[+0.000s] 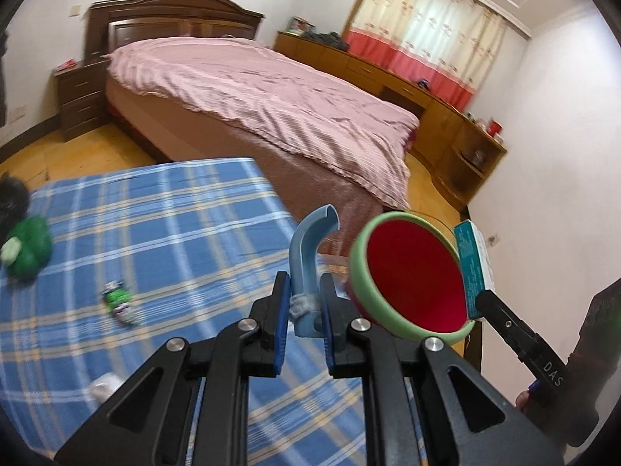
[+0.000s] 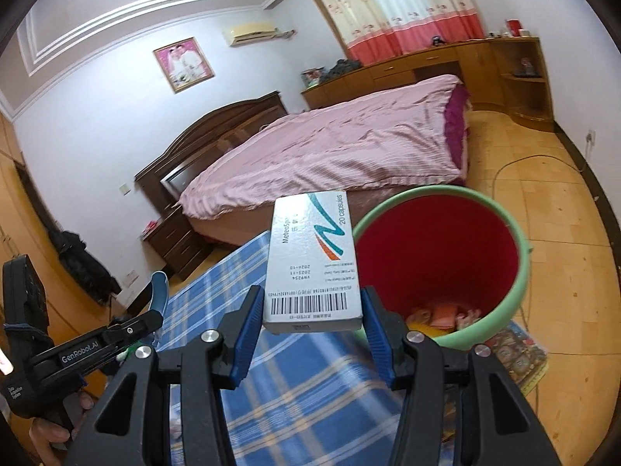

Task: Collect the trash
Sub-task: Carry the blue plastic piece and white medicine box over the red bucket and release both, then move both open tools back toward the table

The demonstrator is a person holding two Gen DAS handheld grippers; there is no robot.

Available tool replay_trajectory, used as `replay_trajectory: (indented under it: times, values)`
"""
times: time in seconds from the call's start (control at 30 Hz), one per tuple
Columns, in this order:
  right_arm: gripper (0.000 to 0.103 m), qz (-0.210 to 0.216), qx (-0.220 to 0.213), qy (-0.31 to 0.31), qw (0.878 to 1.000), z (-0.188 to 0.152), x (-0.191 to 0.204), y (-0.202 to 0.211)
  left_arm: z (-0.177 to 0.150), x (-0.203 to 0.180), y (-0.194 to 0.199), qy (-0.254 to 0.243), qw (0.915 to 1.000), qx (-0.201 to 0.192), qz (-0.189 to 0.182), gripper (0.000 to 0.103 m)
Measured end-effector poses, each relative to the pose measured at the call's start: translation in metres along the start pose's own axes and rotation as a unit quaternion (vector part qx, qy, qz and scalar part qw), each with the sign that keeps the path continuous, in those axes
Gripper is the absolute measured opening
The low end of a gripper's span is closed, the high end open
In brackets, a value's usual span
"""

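My left gripper [image 1: 304,303] is shut on a curved blue plastic piece [image 1: 310,248] with a tuft of grey lint at its base. It hangs over the table's right edge, beside a red bin with a green rim [image 1: 411,275]. My right gripper [image 2: 312,310] is shut on a white medicine box [image 2: 312,264] with a barcode. The box sits just left of the bin [image 2: 438,256], level with its rim; some trash lies at the bin's bottom. The box [image 1: 473,264] also shows past the bin's right rim in the left wrist view. On the checked cloth lies a small green wrapper [image 1: 118,299].
The table has a blue checked cloth [image 1: 155,233]. A green soft thing [image 1: 29,248] and a black thing [image 1: 13,194] sit at its left edge, a white scrap [image 1: 104,386] near the front. A pink-covered bed [image 1: 252,93] stands behind, wooden cabinets [image 1: 427,97] along the curtain wall.
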State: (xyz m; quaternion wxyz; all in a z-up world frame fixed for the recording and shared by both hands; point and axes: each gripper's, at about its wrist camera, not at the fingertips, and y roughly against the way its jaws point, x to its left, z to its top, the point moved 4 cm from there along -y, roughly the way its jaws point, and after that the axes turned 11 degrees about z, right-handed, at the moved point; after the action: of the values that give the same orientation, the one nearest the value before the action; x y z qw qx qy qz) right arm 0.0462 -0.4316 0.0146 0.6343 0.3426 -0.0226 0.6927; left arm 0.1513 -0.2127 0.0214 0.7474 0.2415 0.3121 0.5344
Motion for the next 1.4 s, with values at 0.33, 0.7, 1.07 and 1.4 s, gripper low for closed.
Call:
replay_trajectory:
  times: [0.33,0.7,1.07,1.4]
  values:
    - [0.053,-0.034,-0.006,-0.037,0.999,0.015,-0.069,-0.002,-0.005,-0.087,-0.052,-0.065,0.9966,0.038,-0.034,0.014]
    - [0.053,-0.051,0.006,-0.064,0.997,0.016,-0.112,-0.017,-0.021,-0.130,-0.099,-0.092,0.9914,0.078,-0.051,0.014]
    - [0.055,-0.056,0.017,-0.090,0.994,0.009,-0.128,-0.032,-0.024,-0.140,-0.104,-0.117,0.9890,0.076,-0.048,0.032]
    - [0.070,-0.052,0.012,-0.106,0.993,0.005,-0.119,-0.030,-0.019,-0.104,-0.080,-0.082,0.9947,0.062,-0.013,0.033]
